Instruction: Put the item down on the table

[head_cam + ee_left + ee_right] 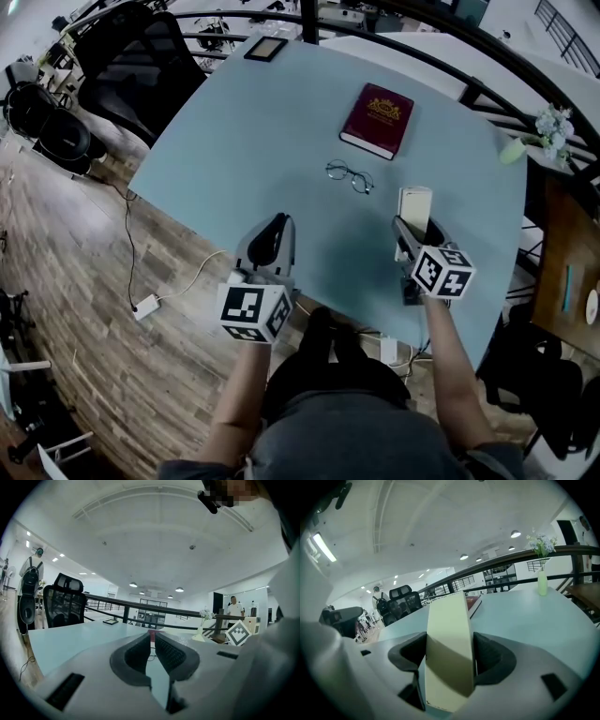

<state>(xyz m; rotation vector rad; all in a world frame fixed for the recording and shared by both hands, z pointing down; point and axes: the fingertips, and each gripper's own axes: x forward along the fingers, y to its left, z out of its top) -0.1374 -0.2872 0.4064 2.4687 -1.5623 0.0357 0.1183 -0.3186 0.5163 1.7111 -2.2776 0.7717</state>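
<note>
Two grippers, one of everything else. The right gripper point(412, 227) is clamped on a single cream box point(414, 204), nearer the person than the one red book point(378, 120) on the table point(234, 141). One pair of glasses point(350, 175) sits just below the book. The left gripper point(277, 223) is pinched nearly together, empty.

On the table point(234, 122): book point(378, 119) toward the far side, glasses point(350, 176) just before it; over the near side, left gripper point(277, 223) at left, right gripper point(413, 230) at right, box point(414, 202) between the latter's jaws; vase point(514, 148) at the right edge
</note>
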